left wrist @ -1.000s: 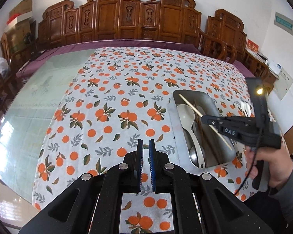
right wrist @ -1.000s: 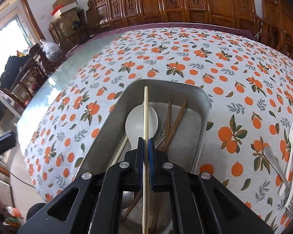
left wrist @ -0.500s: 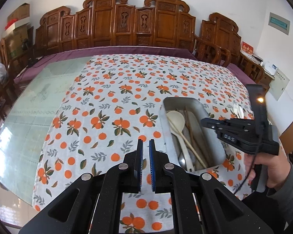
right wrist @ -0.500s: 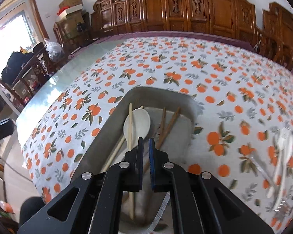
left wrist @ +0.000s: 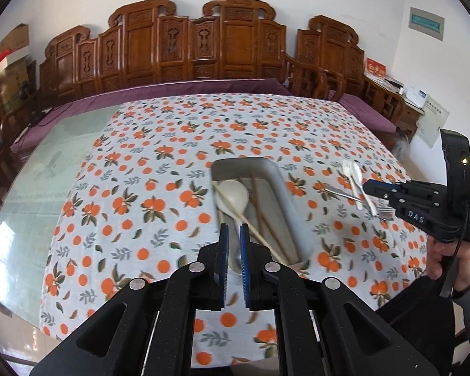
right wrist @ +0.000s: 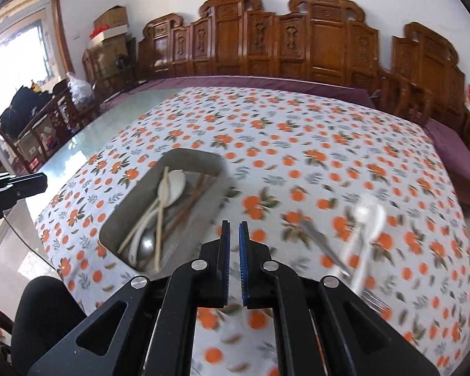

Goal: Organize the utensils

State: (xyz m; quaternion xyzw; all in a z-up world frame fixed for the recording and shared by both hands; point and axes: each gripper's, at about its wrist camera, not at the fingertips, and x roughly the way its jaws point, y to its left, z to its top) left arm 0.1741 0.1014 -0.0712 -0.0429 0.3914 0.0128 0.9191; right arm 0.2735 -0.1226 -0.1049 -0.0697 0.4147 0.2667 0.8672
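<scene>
The right gripper [right wrist: 232, 228] hung above the orange-print tablecloth [right wrist: 297, 144], lower centre of its own view, pointing between the metal tray [right wrist: 197, 156] and the loose cutlery. In the left wrist view it reached in from the right edge [left wrist: 368, 188], with the person's hand [left wrist: 445, 266] wrapped around its handle at lower right. Its blue pads stood a narrow slit apart with nothing between them.

The left gripper [left wrist: 232, 230] sat low at the bottom centre of its view, aimed at the near end of the tray [left wrist: 282, 188]. Its pads were likewise only slightly parted, gripping nothing.

Inside the tray lay a white spoon [left wrist: 235, 194], a pale chopstick [left wrist: 250, 225] crossing it diagonally, and dark wooden chopsticks [left wrist: 263, 216] along the right side; a metal spoon [right wrist: 147, 244] showed at the near end.

On the cloth to the right of the tray rested a white plastic fork [right wrist: 368, 219] and a metal utensil [right wrist: 322, 244], both blurred.
</scene>
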